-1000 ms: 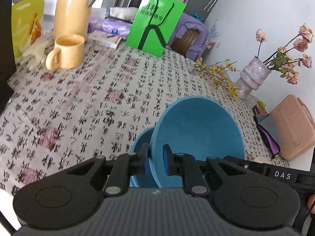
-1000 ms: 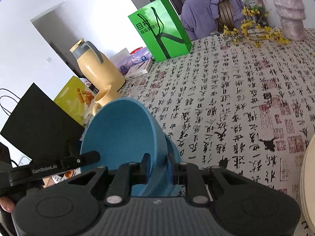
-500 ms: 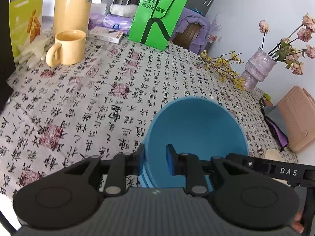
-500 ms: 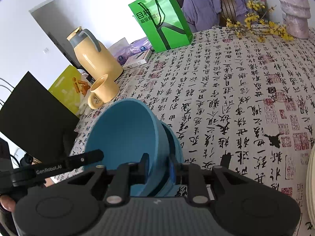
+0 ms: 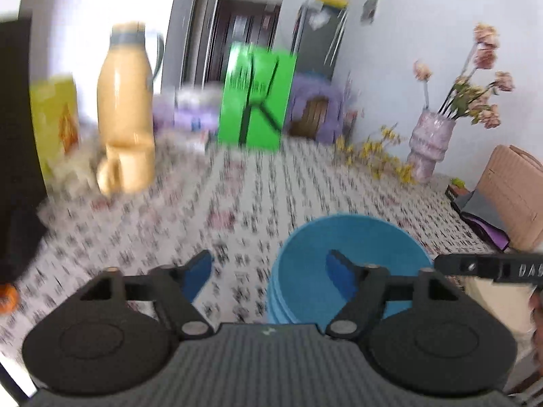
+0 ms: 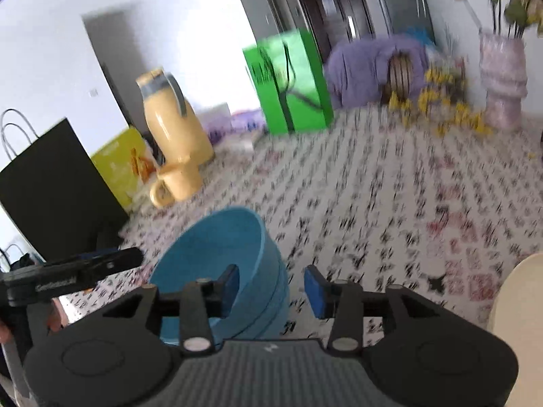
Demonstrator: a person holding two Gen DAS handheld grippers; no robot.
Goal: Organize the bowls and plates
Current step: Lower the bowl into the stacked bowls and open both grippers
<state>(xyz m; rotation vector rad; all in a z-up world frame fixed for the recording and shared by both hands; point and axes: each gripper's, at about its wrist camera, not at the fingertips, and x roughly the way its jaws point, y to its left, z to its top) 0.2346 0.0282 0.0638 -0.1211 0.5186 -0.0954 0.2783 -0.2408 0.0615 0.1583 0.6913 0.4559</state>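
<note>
The stacked blue bowls [image 5: 349, 264] rest on the desk [image 5: 237, 203], between both tools. Left tool [image 5: 269, 271] and right tool [image 6: 269, 288], jaws just opened, are seen released, straddling opposite rims.

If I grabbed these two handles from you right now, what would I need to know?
Left gripper: fingers have just been opening, now wide apart, one on each side of the near wall of the blue bowls, pressing nothing.
Right gripper: fingers also just opening, straddling the bowls' wall without pressing it.
Bowls: nested in a stack, resting on the patterned tablecloth.
Done: blue bowls stacked and released.
Left: a cream plate sits at the right edge; it looks untouched.
</note>
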